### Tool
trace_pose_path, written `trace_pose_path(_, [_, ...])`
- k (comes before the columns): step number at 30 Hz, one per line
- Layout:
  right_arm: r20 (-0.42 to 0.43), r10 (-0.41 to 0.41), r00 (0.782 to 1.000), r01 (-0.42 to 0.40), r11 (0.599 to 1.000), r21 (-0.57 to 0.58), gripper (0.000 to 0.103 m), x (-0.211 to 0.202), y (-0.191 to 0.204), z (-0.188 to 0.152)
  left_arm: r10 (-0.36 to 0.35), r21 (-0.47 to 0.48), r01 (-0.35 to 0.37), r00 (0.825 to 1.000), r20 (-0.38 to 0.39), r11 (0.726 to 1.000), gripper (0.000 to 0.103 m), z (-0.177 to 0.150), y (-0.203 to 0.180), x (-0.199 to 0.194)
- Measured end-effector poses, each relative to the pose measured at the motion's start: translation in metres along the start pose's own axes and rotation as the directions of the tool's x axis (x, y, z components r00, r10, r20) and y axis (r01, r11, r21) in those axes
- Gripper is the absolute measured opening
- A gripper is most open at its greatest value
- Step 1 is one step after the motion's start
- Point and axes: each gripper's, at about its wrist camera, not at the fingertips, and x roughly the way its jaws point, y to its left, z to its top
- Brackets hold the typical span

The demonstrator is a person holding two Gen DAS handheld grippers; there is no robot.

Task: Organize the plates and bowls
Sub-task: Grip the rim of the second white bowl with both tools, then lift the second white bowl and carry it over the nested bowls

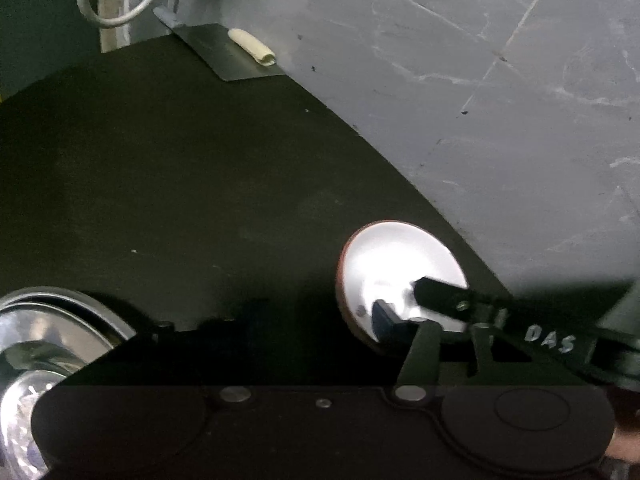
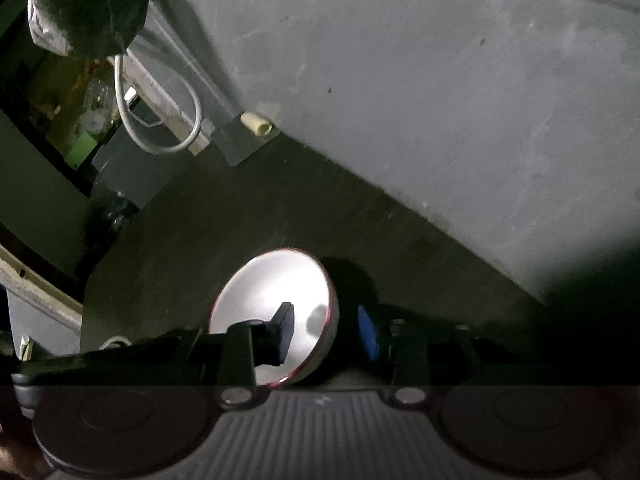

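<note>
Left gripper [image 1: 320, 314] stands partly open at the bowl's [image 1: 396, 264] left wall: its blue-padded finger [image 1: 384, 316] is inside, clear of the wall, and the other is lost in shadow outside. Right gripper [image 2: 326, 332] straddles the opposite wall, jaws fairly narrow, with one finger [image 2: 286, 332] over the white inside and the blue pad [image 2: 368, 332] outside; a gap shows on both sides, so neither gripper presses on the bowl. Red outside and white within, the bowl sits on the dark table [image 1: 160, 180] near the grey wall [image 1: 480, 100]. Steel plates [image 1: 60, 340] lie stacked well to its left. Far back, a beige tube [image 1: 252, 46] rests by a white cable [image 1: 120, 0]
</note>
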Motion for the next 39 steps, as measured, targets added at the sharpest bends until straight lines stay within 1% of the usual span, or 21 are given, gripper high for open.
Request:
trace_pose_path(2, [-0.005,0.009,1.0,-0.009,1.0,-0.006,0.038,0.002,0.0,0.0,-0.008,-0.001,0.008,1.0,-0.003,1.0,0.048,0.001,-0.001,0.001])
trace_pose_path(3, [-0.007,0.009,1.0,-0.009,1.0,-0.012,0.036,0.002,0.0,0.0,-0.015,0.008,0.015,1.0,-0.004,1.0,0.045,0.001,-0.001,0.002])
trace_pose_path(4, [-0.009,0.01,1.0,-0.01,1.0,-0.014,0.032,0.002,0.0,0.0,-0.027,0.011,0.027,1.0,-0.005,1.0,0.039,0.001,-0.001,0.003])
trace_pose_path(5, [-0.013,0.013,1.0,-0.014,1.0,-0.016,0.028,0.003,-0.001,0.001,-0.042,0.011,0.042,0.999,-0.008,0.999,0.036,0.001,-0.002,0.004])
trace_pose_path(6, [-0.016,0.015,1.0,-0.016,1.0,-0.017,0.023,0.004,-0.001,0.001,-0.055,0.011,0.055,0.998,-0.01,0.998,0.03,0.001,-0.003,0.004])
trace_pose_path(7, [-0.019,0.018,1.0,-0.019,1.0,-0.02,0.023,0.004,0.0,0.001,-0.063,0.012,0.063,0.998,-0.012,0.998,0.024,0.001,-0.004,0.003])
trace_pose_path(9, [-0.025,0.014,1.0,-0.015,0.999,-0.028,0.023,0.004,0.002,-0.001,-0.054,0.018,0.054,0.998,-0.018,0.998,0.021,0.001,-0.009,0.003])
trace_pose_path(13, [-0.041,0.03,0.999,-0.031,0.999,-0.032,0.023,0.002,0.004,-0.003,-0.02,0.02,0.02,0.999,-0.03,1.0,0.021,-0.003,-0.012,-0.001])
trace_pose_path(17, [-0.043,0.048,0.998,-0.049,0.998,-0.032,0.023,-0.004,0.006,-0.007,-0.019,0.009,0.019,0.999,-0.031,1.0,0.02,-0.009,-0.011,-0.009])
trace_pose_path(21, [-0.04,0.059,0.997,-0.061,0.997,-0.047,0.023,-0.015,0.012,-0.012,-0.028,0.002,0.028,1.0,-0.011,1.0,0.025,-0.015,-0.011,-0.023])
trace_pose_path(25, [-0.039,0.081,0.996,-0.083,0.995,-0.062,0.023,-0.029,0.019,-0.016,-0.038,0.005,0.038,0.999,0.013,0.999,0.027,-0.021,-0.011,-0.042])
trace_pose_path(26, [-0.037,0.085,0.996,-0.087,0.994,-0.069,0.023,-0.033,0.021,-0.017,-0.042,0.003,0.042,0.999,0.02,0.999,0.027,-0.023,-0.011,-0.047])
trace_pose_path(27, [-0.035,0.088,0.995,-0.091,0.993,-0.077,0.023,-0.038,0.024,-0.019,-0.066,0.005,0.065,0.996,0.054,0.998,0.027,-0.026,-0.011,-0.052])
trace_pose_path(28, [-0.033,0.09,0.995,-0.092,0.992,-0.082,0.023,-0.042,0.026,-0.02,-0.069,0.003,0.069,0.996,0.061,0.998,0.027,-0.028,-0.01,-0.057])
trace_pose_path(30, [-0.028,0.098,0.995,-0.1,0.99,-0.096,0.023,-0.052,0.033,-0.024,-0.077,-0.002,0.077,0.994,0.077,0.997,0.031,-0.034,-0.009,-0.069])
trace_pose_path(35, [-0.026,0.116,0.993,-0.118,0.982,-0.146,0.023,-0.072,0.052,-0.033,-0.074,-0.028,0.078,0.99,0.122,0.997,0.032,-0.049,-0.002,-0.097])
trace_pose_path(39, [-0.033,0.149,0.988,-0.152,0.972,-0.177,0.023,-0.087,0.066,-0.042,-0.06,-0.032,0.066,0.984,0.166,0.997,0.032,-0.061,0.002,-0.12])
